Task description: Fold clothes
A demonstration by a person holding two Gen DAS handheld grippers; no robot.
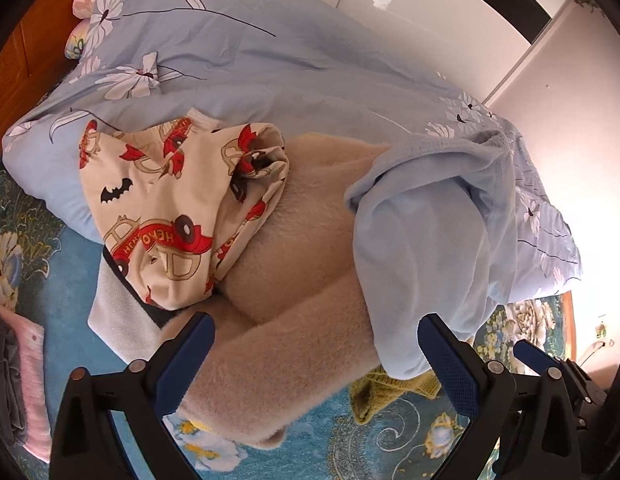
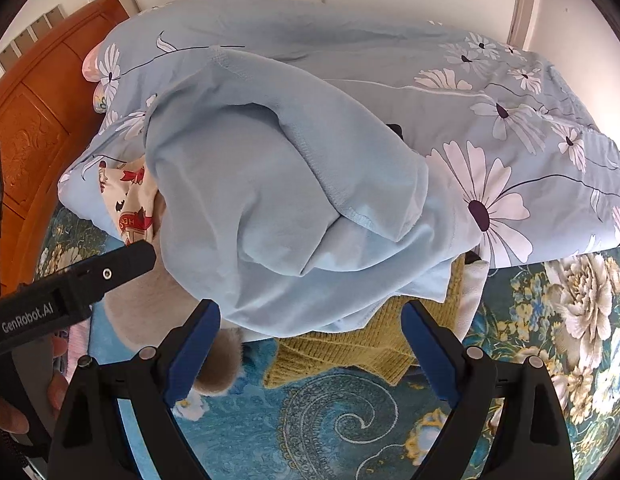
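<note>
Yellow knit (image 2: 342,344) mostly buried, perhaps a sweater, under blue garment (image 2: 290,200)

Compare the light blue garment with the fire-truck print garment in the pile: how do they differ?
The light blue garment is plain, with visible stitched hems; the fire-truck print garment is cream with red trucks and black bats. The blue one lies on the pile's right side, over the yellow knit; the printed one lies on the left, partly on the floral duvet. The blue one looks larger. Both are crumpled, unfolded, and overlap the beige fleece.

Bedroom: carved orange-brown wooden headboard (image 2: 34,120), glossy white wardrobe doors (image 1: 558,72), pale-blue daisy-print duvet (image 2: 510,128), teal floral bedsheet (image 2: 330,420), bright daylight.
</note>
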